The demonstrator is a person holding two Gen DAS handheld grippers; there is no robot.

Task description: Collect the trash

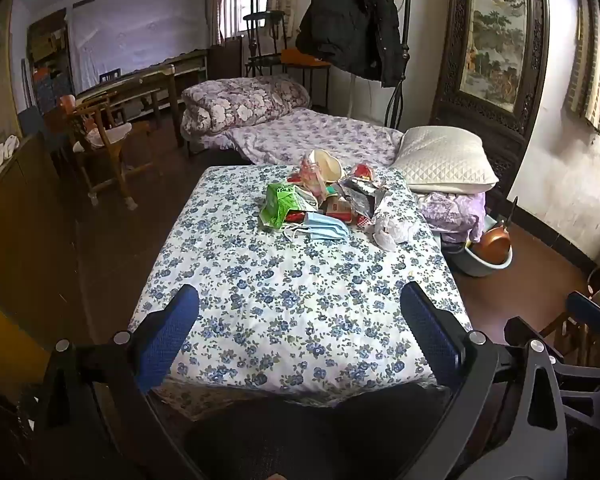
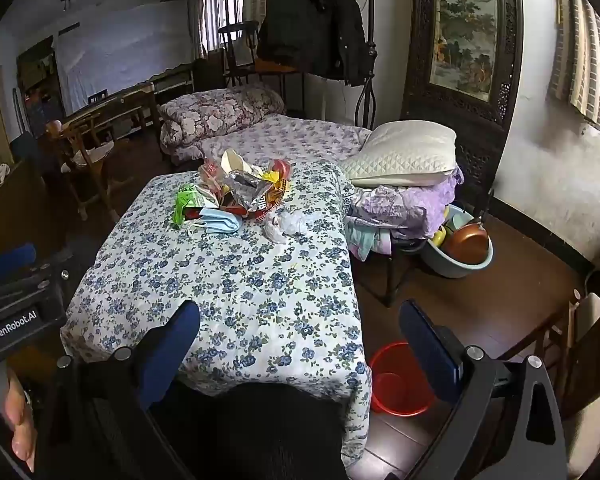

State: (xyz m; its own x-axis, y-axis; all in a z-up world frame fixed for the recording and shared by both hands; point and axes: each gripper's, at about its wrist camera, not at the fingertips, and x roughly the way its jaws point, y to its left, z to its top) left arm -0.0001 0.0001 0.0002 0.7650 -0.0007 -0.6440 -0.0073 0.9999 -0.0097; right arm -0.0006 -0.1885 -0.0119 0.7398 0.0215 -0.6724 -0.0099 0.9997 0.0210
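Nearest the lens, the left gripper (image 1: 300, 336) has its blue pads spread as wide as they go, with nothing between them but the near stretch of the floral-covered table (image 1: 292, 300). The right gripper (image 2: 300, 344) stands just as wide and just as empty, its left finger over the table's near corner and its right finger over the floor.

By the look of things the task has not begun. The trash pile (image 1: 328, 196) sits untouched well ahead of both grippers, toward the far end of the cloth: a green wrapper (image 1: 278, 204), a pair of blue face masks (image 1: 326, 229), a crinkled foil bag (image 2: 246, 189), a crumpled white plastic bag (image 1: 392, 224) and several red and yellow packets tangled behind them.

A red bucket (image 2: 398, 380) stands on the floor just below and inside the right gripper's right finger, tucked against the table's near corner. What shows of its inside appears empty, and it is the likely bin. Farther off to the right, a pale blue basin (image 2: 458, 258) holds a copper-coloured pan (image 2: 466, 245) and some other kitchenware. Everything remains to be carried.
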